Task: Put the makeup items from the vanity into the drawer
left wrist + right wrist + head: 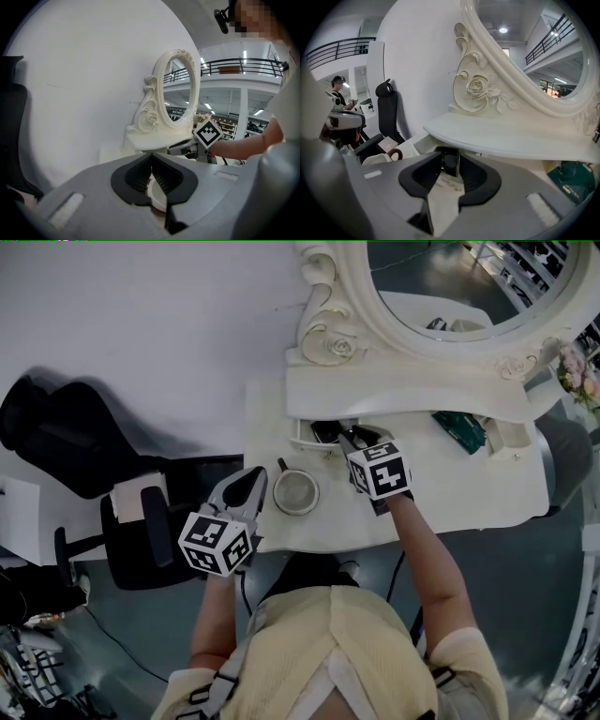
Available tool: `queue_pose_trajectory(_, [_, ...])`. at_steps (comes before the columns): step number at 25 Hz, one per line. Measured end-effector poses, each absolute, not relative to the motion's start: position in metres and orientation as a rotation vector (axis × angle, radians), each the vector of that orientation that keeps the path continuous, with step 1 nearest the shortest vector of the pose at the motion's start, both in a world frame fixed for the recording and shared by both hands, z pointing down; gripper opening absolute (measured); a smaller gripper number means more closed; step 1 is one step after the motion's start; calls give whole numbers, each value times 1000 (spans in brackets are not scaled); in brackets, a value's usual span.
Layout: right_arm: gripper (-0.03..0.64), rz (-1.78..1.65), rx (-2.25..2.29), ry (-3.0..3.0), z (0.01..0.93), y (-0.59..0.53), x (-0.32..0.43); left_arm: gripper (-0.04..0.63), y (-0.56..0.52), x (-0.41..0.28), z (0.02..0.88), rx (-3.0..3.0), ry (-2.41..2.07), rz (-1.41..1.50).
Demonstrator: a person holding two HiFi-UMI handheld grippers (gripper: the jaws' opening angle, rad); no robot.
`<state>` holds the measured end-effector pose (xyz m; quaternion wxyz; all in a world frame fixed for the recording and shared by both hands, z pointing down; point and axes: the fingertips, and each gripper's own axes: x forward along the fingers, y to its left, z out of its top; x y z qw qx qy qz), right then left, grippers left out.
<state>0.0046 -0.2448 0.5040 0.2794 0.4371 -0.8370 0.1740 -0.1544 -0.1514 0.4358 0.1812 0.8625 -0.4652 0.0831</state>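
A small drawer [302,440] stands pulled out under the mirror shelf of the white vanity [450,488]. A black makeup case [450,164] lies in it, also seen from above as the dark case [325,431]. My right gripper [349,436] reaches over the drawer. Its jaws [451,157] are open, with the case between their tips and the pads apparently not pressing on it. My left gripper [257,476] hovers at the vanity's front left beside a white cup [295,493]. It is shut [151,176] on nothing.
A green packet [459,430] lies on the vanity's right side under the shelf [569,180]. The ornate oval mirror [450,296] rises at the back. A black office chair [141,531] stands left of the vanity, against the white wall.
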Motion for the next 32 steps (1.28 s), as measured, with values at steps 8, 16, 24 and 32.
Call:
queue_pose_trajectory(8, [123, 468, 1188, -2257, 499, -241, 8, -9, -153, -150, 438, 2441, -1296, 239])
queue_pose_trajectory(16, [121, 467, 1220, -2294, 482, -236, 10, -9, -155, -148, 438, 2437, -1287, 240])
queue_pose_trajectory(24, [120, 481, 1243, -2339, 466, -221, 13, -9, -156, -149, 440, 2430, -1281, 247])
queue_pose_trajectory(32, [107, 478, 1290, -2384, 448, -202, 19, -9, -155, -146, 442, 2430, -1264, 245])
